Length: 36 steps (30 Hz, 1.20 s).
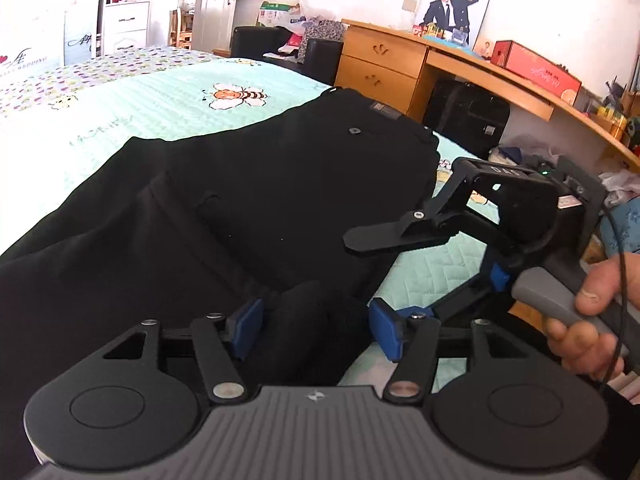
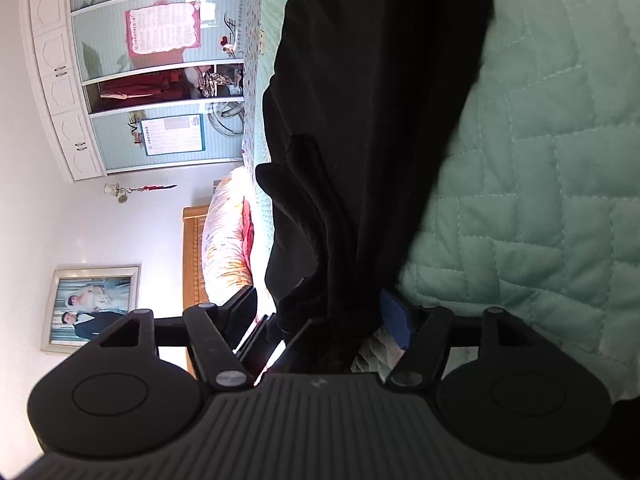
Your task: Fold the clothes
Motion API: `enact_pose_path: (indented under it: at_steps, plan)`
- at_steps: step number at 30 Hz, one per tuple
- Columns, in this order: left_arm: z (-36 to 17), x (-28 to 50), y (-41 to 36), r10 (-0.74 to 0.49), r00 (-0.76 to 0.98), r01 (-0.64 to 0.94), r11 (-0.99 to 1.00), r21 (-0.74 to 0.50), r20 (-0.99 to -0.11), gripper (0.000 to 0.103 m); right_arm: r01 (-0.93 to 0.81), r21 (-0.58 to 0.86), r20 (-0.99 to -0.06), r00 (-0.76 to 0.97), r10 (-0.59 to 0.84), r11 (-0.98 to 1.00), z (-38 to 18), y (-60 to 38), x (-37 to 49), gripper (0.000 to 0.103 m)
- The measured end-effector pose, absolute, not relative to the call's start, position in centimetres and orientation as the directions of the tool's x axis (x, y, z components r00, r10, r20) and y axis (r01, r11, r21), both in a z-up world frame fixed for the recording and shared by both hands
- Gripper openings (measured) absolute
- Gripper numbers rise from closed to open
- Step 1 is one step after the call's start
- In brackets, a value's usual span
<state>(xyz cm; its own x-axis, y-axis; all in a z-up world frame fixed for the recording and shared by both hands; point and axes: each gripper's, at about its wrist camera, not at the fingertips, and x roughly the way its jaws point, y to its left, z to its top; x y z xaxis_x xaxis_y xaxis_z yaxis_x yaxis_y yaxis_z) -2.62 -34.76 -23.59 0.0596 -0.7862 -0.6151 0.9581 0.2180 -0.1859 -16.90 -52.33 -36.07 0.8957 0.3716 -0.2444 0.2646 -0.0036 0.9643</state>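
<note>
- The black trousers [image 1: 248, 184] lie spread across the mint quilted bedspread [image 1: 168, 96], waistband with its metal button [image 1: 354, 131] and label at the far right end, the legs running away to the near left
- A bunched fold of the black cloth humps up at the near edge, right between the blue pads [image 1: 248, 328] of the left gripper [image 1: 316, 330]
- The left gripper stands fairly wide, and its pads do not press on that hump; the cloth looks released rather than held
- The right gripper [image 1: 376, 240], seen from the left wrist, reaches in flat from the right over the trousers' near right edge, a hand [image 1: 592, 312] on its grey handle
- In its own view the right gripper [image 2: 320, 320] has a thick gather of black cloth between its fingers; whether the pads press on it I cannot tell, since the cloth hides one pad
- Judged step: a fold has been laid over and the near edge is being let go
- Next move, as I judge it: clear the left jaws of the hump without dragging it, then flatten the layer and take the next fold toward the waistband
</note>
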Motion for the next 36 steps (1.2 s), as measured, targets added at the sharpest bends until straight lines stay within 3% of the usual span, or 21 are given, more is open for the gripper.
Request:
enact_pose_path:
  at_steps: [2, 4, 6, 13, 16, 17, 18, 20, 21, 23, 26, 29, 30, 31, 32, 36]
  plan:
    - [-23.7, -2.7, -34.6, -0.79, 0.046, 0.96, 0.204, -0.19, -0.612, 0.067, 0.262, 0.965, -0.246, 0.888, 0.389, 0.012, -36.1, -52.2, -16.7, 0.061]
    - [-23.9, -2.8, -34.2, -0.794, 0.053, 0.964, 0.199, -0.178, -0.605, 0.067, 0.277, 0.96, -0.271, 0.878, 0.394, 0.043, -35.9, -51.9, -16.6, 0.038]
    - [-24.0, -2.8, -33.7, -0.8, 0.061, 0.96, 0.21, -0.183, -0.597, 0.067, 0.264, 0.962, -0.268, 0.875, 0.403, 0.068, -35.2, -51.6, -16.5, 0.029]
    - [-23.4, -2.7, -32.6, -0.834, 0.128, 0.95, 0.259, -0.175, -0.536, 0.068, 0.208, 0.944, -0.302, 0.859, 0.413, 0.258, -32.6, -51.7, -15.1, 0.029]
    - [-21.9, -4.3, -31.9, -0.871, 0.235, 0.958, 0.282, -0.047, -0.432, 0.069, 0.087, 0.925, -0.251, 0.87, 0.424, 0.369, -30.3, -52.0, -14.3, 0.029]
    - [-21.8, -4.9, -32.3, -0.875, 0.238, 0.966, 0.26, 0.007, -0.421, 0.073, 0.045, 0.915, -0.231, 0.873, 0.43, 0.401, -29.7, -52.2, -14.1, 0.029]
    - [-22.2, -5.3, -32.8, -0.871, 0.226, 0.971, 0.236, 0.031, -0.436, 0.077, 0.029, 0.903, -0.235, 0.868, 0.437, 0.428, -29.7, -52.4, -14.0, 0.028]
    - [-24.3, -5.4, -34.7, -0.819, 0.179, 0.981, 0.19, 0.036, -0.546, 0.08, 0.017, 0.879, -0.257, 0.858, 0.444, 0.477, -30.0, -52.9, -13.8, 0.029]
    - [-25.7, -5.1, -35.6, -0.774, 0.137, 0.982, 0.186, -0.015, -0.618, 0.08, 0.099, 0.872, -0.325, 0.85, 0.415, 0.479, -31.1, -53.2, -13.7, 0.03]
    - [-26.4, -5.3, -35.3, -0.795, 0.14, 0.979, 0.201, -0.038, -0.59, 0.088, 0.252, 0.865, -0.425, 0.827, 0.367, 0.434, -33.5, -54.3, -14.8, 0.023]
    - [-26.0, -5.0, -35.1, -0.803, 0.122, 0.976, 0.205, -0.078, -0.584, 0.089, 0.236, 0.922, -0.338, 0.877, 0.34, 0.307, -34.4, -55.3, -17.1, 0.028]
    - [-25.4, -5.1, -34.9, -0.812, 0.124, 0.974, 0.209, -0.084, -0.57, 0.089, 0.161, 0.945, -0.253, 0.911, 0.326, 0.285, -33.3, -56.0, -16.7, 0.041]
    - [-25.3, -5.1, -34.8, -0.814, 0.127, 0.974, 0.211, -0.084, -0.567, 0.089, 0.147, 0.946, -0.242, 0.913, 0.328, 0.288, -33.0, -56.3, -15.9, 0.05]
    - [-25.1, -5.3, -34.7, -0.814, 0.127, 0.973, 0.214, -0.088, -0.567, 0.089, 0.146, 0.938, -0.252, 0.911, 0.328, 0.314, -32.6, -56.6, -15.0, 0.061]
    - [-24.9, -5.5, -34.7, -0.814, 0.128, 0.972, 0.217, -0.093, -0.566, 0.089, 0.145, 0.925, -0.267, 0.906, 0.329, 0.353, -32.3, -56.9, -13.7, 0.063]
    - [-25.0, -5.1, -34.3, -0.824, 0.124, 0.963, 0.235, -0.133, -0.553, 0.089, 0.165, 0.881, -0.344, 0.867, 0.36, 0.444, -32.7, -57.9, -8.5, 0.064]
